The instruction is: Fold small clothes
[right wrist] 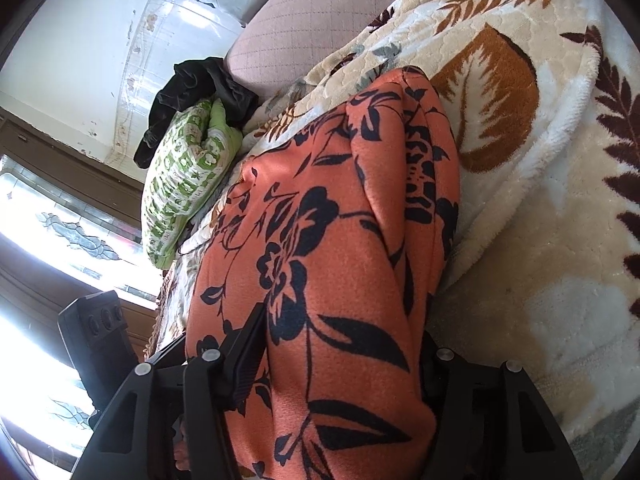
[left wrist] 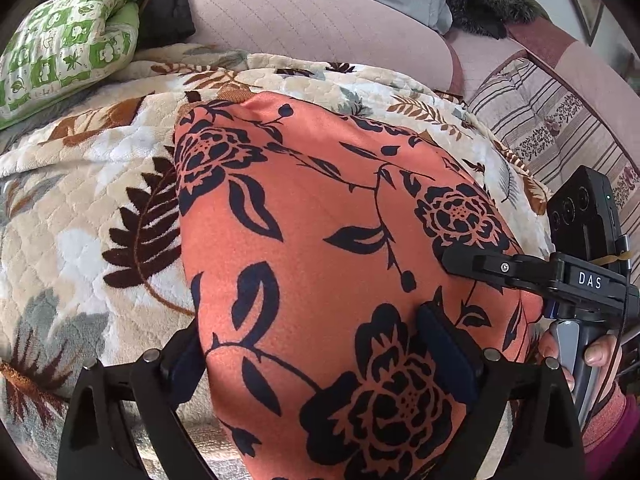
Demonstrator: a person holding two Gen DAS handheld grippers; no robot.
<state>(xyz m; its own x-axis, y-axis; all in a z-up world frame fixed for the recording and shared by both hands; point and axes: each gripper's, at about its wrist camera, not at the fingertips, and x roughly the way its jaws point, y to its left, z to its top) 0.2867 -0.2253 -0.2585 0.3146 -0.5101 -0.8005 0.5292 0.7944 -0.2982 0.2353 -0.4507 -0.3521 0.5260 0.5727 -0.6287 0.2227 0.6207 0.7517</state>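
An orange garment (left wrist: 320,220) with a black flower print lies folded on a leaf-patterned blanket (left wrist: 80,220). My left gripper (left wrist: 316,356) stands open and wide over its near end, the left finger beside the cloth's left edge and the right pad (left wrist: 448,352) resting on the cloth. In the right wrist view the garment (right wrist: 340,220) runs as a thick folded band between the fingers of my right gripper (right wrist: 340,356), which is shut on it. From the left wrist view, one right finger (left wrist: 476,265) lies on top of the garment's right edge; the other is hidden under the cloth.
A green-and-white pillow (left wrist: 64,48) and a black cloth (right wrist: 192,88) sit at the far left of the blanket. Behind rises a pink sofa back (left wrist: 300,16), with a striped cushion (left wrist: 560,128) to the right. A person's hand (left wrist: 600,352) holds the right gripper's handle.
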